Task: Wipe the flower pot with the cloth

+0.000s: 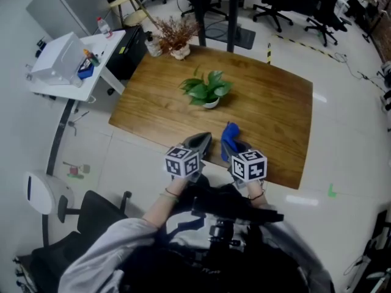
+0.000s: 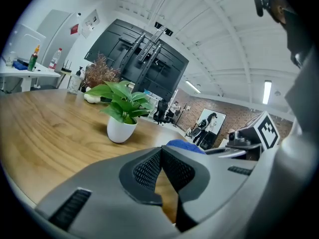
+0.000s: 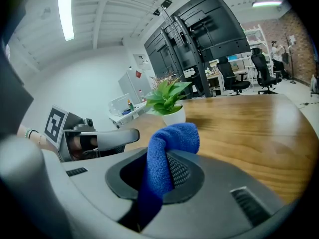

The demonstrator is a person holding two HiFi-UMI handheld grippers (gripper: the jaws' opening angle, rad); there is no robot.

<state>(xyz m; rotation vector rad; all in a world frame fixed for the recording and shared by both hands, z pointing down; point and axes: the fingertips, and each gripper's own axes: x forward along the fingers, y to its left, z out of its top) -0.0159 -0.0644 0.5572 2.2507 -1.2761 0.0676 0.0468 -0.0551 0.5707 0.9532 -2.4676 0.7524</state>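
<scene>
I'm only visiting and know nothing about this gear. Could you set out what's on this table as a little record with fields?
Setting: wooden table in an office
Pot: white flower pot with a green plant, upright near the table's middle
Cloth: blue cloth, pinched in the right gripper
Other tool: left gripper, jaws together, nothing between them
Position: both grippers at the table's near edge, apart from the pot
Wiping: not yet begun; the cloth is not touching the pot

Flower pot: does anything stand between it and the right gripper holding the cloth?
Nothing visible does. Only bare table lies between the right gripper, shut on the cloth, and the flower pot; the left gripper sits off to the side.
</scene>
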